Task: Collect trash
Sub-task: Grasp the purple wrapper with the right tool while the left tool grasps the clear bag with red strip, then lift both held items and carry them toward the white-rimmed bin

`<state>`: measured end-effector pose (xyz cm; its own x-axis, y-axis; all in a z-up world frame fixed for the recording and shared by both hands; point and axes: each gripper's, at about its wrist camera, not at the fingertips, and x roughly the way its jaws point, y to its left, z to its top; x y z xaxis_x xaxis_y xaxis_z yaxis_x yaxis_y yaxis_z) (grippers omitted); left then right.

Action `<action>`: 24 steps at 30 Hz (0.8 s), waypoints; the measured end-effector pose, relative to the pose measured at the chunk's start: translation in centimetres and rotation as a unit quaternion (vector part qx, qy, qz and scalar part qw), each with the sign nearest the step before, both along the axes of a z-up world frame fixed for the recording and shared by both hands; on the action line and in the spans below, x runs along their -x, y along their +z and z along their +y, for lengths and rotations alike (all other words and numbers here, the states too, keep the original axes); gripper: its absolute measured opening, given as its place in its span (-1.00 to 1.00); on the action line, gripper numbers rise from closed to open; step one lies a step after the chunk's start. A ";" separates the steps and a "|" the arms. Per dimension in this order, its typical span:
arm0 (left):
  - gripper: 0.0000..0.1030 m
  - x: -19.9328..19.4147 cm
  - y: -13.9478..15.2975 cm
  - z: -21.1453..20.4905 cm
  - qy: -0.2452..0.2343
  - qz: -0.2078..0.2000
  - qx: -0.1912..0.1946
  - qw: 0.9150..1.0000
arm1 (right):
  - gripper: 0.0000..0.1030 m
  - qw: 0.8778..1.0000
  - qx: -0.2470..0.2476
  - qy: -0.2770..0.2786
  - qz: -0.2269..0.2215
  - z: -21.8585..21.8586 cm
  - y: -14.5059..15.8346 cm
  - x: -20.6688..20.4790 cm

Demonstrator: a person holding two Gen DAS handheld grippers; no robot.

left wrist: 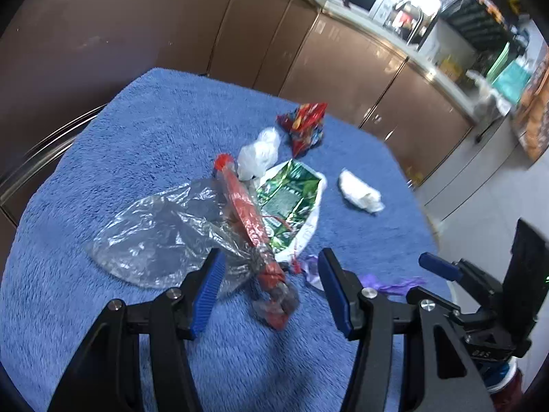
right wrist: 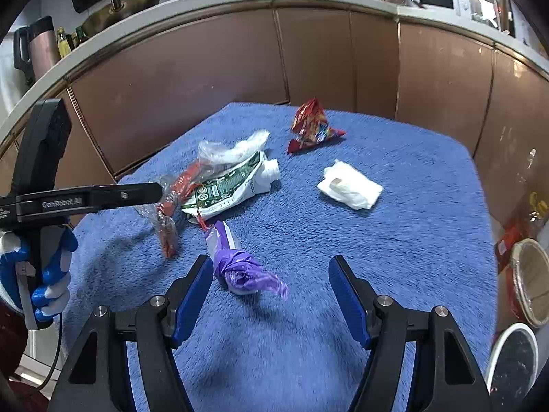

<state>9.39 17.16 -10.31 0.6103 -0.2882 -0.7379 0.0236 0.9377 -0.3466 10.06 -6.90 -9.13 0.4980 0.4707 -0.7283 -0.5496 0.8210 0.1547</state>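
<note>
Two hand-held grippers, left (left wrist: 271,288) and right (right wrist: 271,292), are open above trash on the blue-towelled table (right wrist: 394,240): red wrapper (left wrist: 248,213), purple bag (right wrist: 240,267). "GenRobot.AI" is printed on the left one.

L tongs (left wrist: 271,295) wide apart, straddling red wrapper (left wrist: 252,218) on blue towel (left wrist: 137,144).

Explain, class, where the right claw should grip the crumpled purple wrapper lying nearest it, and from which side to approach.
Grip the purple wrapper at its bunched, thick middle, probably coming from above and the near side. The right claw is open with the bundle between its fingers, nearer the left one. The wrapper's thin tail at the far end looks too flimsy to hold.
</note>
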 end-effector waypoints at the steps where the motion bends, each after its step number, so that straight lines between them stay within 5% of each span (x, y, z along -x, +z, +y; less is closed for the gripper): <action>1: 0.06 -0.4 -0.3 -0.2 0.001 0.005 -0.004 1.000 | 0.31 1.000 0.001 0.003 0.003 0.2 -0.3 -0.3; 4: 0.02 -1.0 -1.7 -0.4 0.011 0.023 -0.016 1.000 | 0.31 1.000 0.002 0.013 0.015 0.7 -1.3 -1.1; 6: -0.25 -1.1 -2.3 -0.3 0.013 0.029 -0.010 0.999 | 0.31 1.000 0.002 0.020 0.024 1.1 -1.8 -1.6; 10: -0.49 -0.8 -2.5 0.0 0.019 0.028 -0.006 0.999 | 0.30 0.998 0.002 0.040 0.040 2.2 -2.8 -2.1; 12: -0.65 -0.5 -2.2 0.3 0.022 0.024 0.003 0.999 | 0.15 0.997 0.003 0.052 0.048 2.9 -3.3 -2.3; 16: -0.72 0.5 -1.5 1.0 0.029 0.014 0.019 0.999 | -0.30 0.996 0.011 0.071 0.055 3.9 -4.1 -2.0; 24: -0.74 3.0 0.2 2.2 0.034 -0.009 0.052 0.998 | -0.38 0.996 0.016 0.076 0.040 3.6 -3.1 -0.5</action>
<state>6.36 19.39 -10.06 0.6448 -0.3196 -0.6943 -0.0323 0.8962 -0.4425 10.60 -3.28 -12.22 0.3622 0.5120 -0.7789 -0.6552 0.7342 0.1779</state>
